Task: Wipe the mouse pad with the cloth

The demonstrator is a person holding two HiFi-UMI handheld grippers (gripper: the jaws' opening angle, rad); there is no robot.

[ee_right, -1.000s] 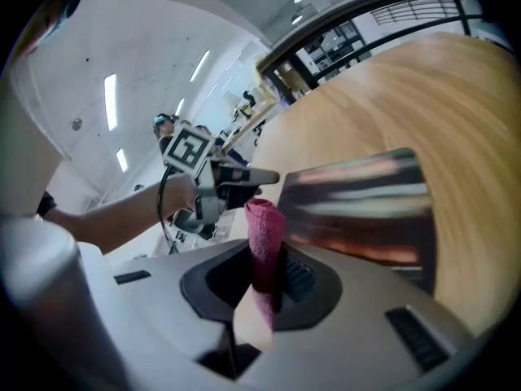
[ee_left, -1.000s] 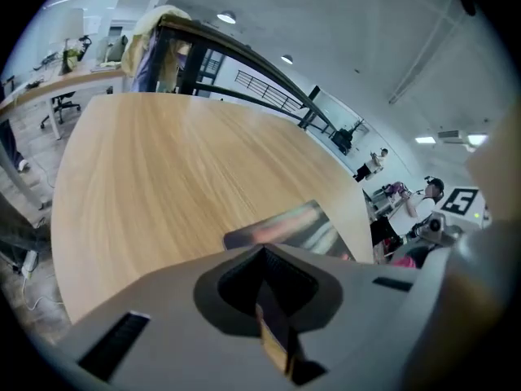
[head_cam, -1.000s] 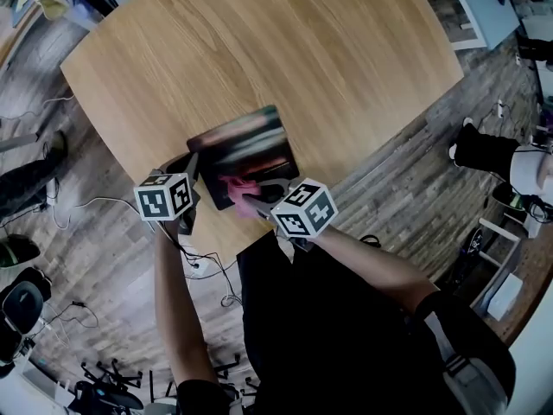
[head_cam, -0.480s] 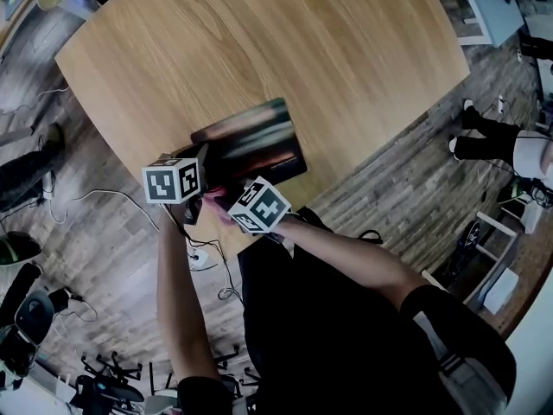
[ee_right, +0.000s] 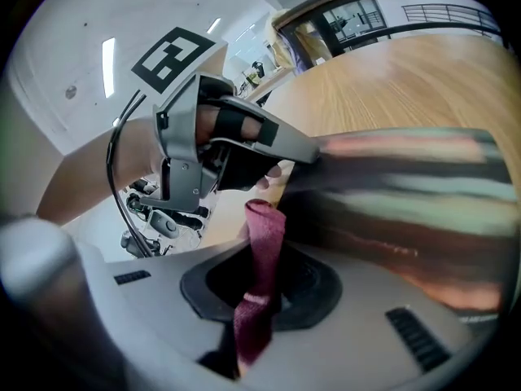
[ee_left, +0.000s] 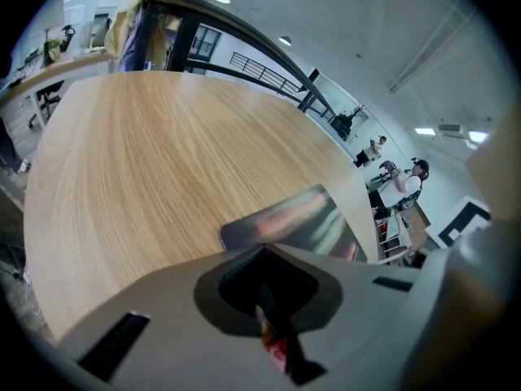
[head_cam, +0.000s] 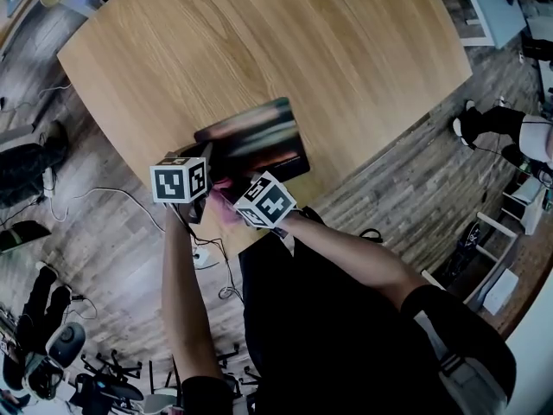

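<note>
Here, mouse pad (head_cam: 255, 141) on wooden table (head_cam: 259, 41)

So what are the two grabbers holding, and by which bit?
The right gripper pinches the pink cloth by a bunched fold. The left gripper clamps the mouse pad at its near edge.

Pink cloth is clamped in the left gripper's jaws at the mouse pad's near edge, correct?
No, wrong gripper. The right gripper view shows the pink cloth clamped in the jaws of the right gripper, at the near edge of the mouse pad.
</note>
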